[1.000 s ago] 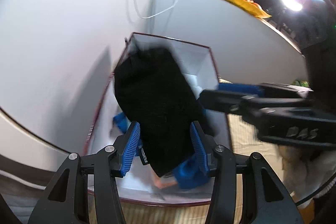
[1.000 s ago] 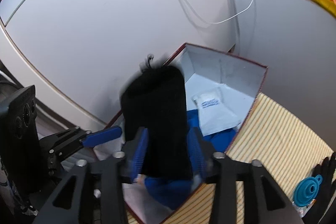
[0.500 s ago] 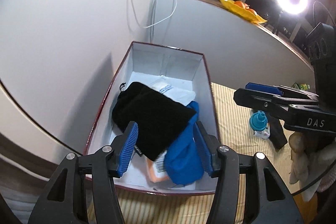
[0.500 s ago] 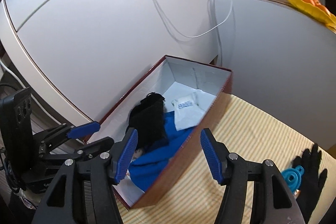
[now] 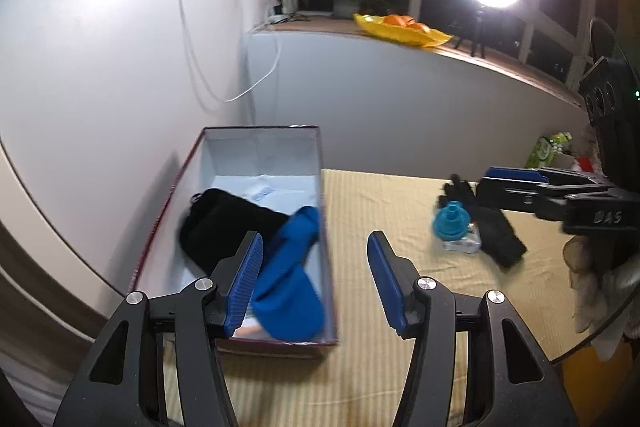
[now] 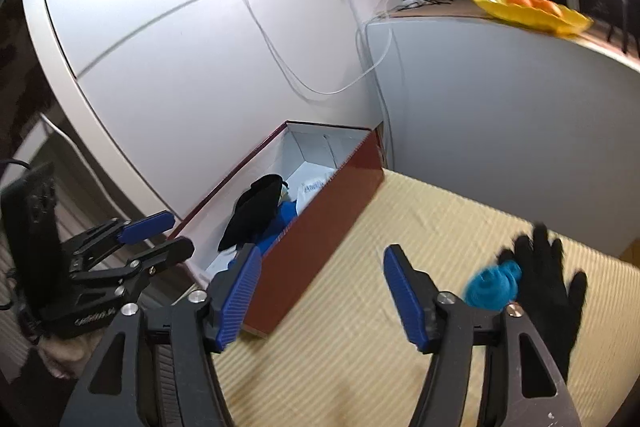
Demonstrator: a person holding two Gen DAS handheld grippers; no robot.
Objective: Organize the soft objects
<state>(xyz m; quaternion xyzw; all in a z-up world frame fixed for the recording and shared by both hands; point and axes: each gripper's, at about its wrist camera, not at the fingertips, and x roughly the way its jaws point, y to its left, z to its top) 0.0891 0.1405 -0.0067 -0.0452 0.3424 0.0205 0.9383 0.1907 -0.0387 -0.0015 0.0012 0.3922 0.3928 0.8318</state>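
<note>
Both sets of jaws wide open, holding nothing. Left gripper (image 5: 316,277) over near end of box (image 5: 326,267), which sits lower left of frame; black pouch (image 5: 224,227) and blue cloth (image 5: 292,275) already inside.

Remaining soft item: black glove (image 6: 548,291), lower right of right-wrist frame, flat on table (image 6: 360,327), touching teal funnel (image 6: 490,287) (not soft, judged to stay).

Right gripper (image 6: 322,299) nearer; glove lies right of its jaws, long axis toward frame top, fingers pointing away.

One box (image 5: 326,227), one black pouch (image 5: 224,223), one blue cloth (image 5: 292,275), one white packet (image 5: 264,191), one blue funnel (image 5: 452,221), one black glove (image 6: 548,291), two grippers (image 5: 314,277) (image 6: 320,295).
</note>
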